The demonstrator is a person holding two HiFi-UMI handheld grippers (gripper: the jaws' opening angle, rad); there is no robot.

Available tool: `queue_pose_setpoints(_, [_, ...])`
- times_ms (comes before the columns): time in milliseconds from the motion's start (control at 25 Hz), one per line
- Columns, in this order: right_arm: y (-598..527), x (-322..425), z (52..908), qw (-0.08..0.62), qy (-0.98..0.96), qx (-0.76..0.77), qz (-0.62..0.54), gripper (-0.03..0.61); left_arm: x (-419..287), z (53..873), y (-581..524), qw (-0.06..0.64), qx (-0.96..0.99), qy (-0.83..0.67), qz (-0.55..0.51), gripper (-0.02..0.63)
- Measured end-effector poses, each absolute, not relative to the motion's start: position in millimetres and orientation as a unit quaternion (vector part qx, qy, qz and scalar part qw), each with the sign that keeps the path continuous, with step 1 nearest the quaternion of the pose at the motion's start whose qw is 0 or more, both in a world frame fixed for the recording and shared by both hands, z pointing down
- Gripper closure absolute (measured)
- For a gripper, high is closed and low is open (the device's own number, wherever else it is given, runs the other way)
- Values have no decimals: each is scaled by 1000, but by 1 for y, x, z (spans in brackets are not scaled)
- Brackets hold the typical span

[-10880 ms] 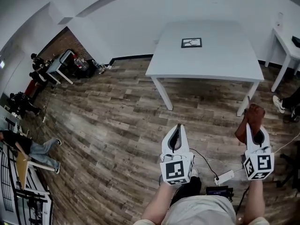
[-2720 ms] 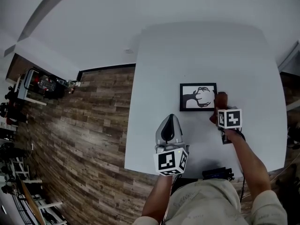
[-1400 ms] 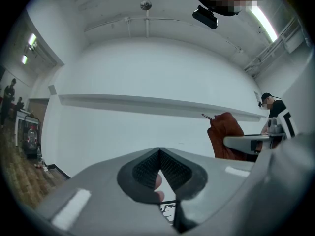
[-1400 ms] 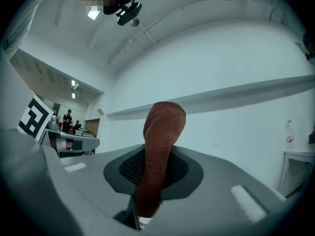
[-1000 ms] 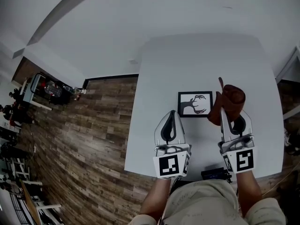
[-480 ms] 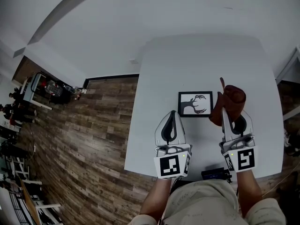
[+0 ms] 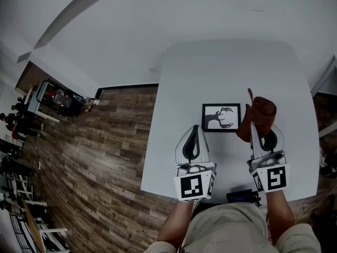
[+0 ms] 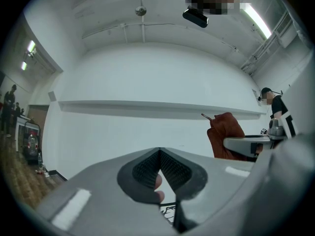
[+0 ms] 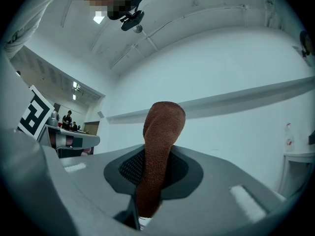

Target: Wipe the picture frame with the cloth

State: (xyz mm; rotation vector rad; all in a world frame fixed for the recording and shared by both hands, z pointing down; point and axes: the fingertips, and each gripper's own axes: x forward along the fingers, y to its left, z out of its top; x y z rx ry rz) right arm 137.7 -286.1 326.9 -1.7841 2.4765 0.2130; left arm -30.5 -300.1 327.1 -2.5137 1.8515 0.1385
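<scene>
The right gripper [image 7: 251, 128] pinches the brown cloth [image 7: 260, 112] just right of the picture frame [image 7: 221, 117], mid-picture on the white table [image 7: 226, 67]; the left gripper [image 7: 193, 129] is closed and empty, so a wipe might push the loose frame away.

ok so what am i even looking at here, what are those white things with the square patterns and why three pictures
There is no robot here. A person holds a two-jaw tool in each hand: the left hand-held gripper and the right hand-held gripper. The cubes with square patterns are part of them. The wide picture comes from a camera on the person's head, looking down. The other two come from a camera riding on each gripper, looking along its jaws. Below is a white table with a picture frame lying flat on it. The right one is clamped on a brown cloth, seen beside the frame's right edge. The left one's jaws are together with nothing between them.
</scene>
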Motion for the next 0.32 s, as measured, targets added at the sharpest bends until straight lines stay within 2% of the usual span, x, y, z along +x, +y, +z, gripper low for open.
queue_pose_setpoints(320, [-288, 140, 324, 42, 807, -585, 65, 491, -33, 328, -301, 4, -803, 594, 46, 614])
